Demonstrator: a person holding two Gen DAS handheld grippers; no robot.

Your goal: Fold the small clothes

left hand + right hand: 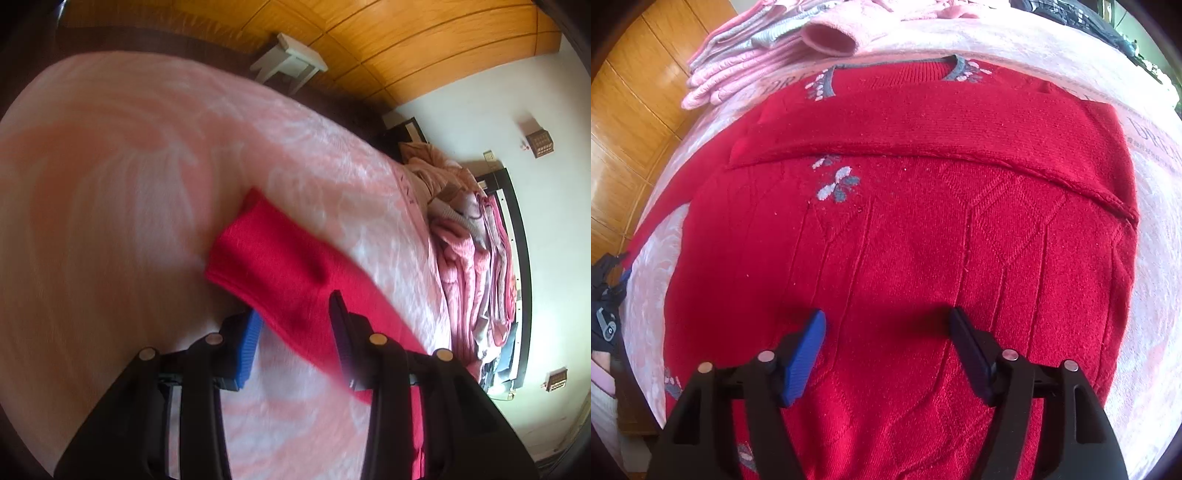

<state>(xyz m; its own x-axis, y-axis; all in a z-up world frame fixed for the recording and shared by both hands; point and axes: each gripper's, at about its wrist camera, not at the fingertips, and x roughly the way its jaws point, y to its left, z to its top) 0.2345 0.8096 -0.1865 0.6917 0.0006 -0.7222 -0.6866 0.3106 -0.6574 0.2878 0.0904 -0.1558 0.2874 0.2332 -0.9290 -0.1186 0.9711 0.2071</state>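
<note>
A red knit sweater (905,236) with grey and white flower motifs lies face up on the pink bedspread (1156,258), neck towards the far side. One sleeve (923,136) is folded across the chest. My right gripper (886,319) hovers open over the lower body of the sweater, with nothing between its fingers. The other sleeve (280,258) stretches out to the side over the bedspread (110,184). My left gripper (295,306) is open, and that sleeve's cuff end runs between its two fingers. The left wrist view is blurred.
A stack of pink and grey folded clothes (757,48) sits on the bed beyond the sweater's neck, seen also as a pile (476,266) by the dark headboard (517,236). A white stool (291,62) stands on the wooden floor (406,44).
</note>
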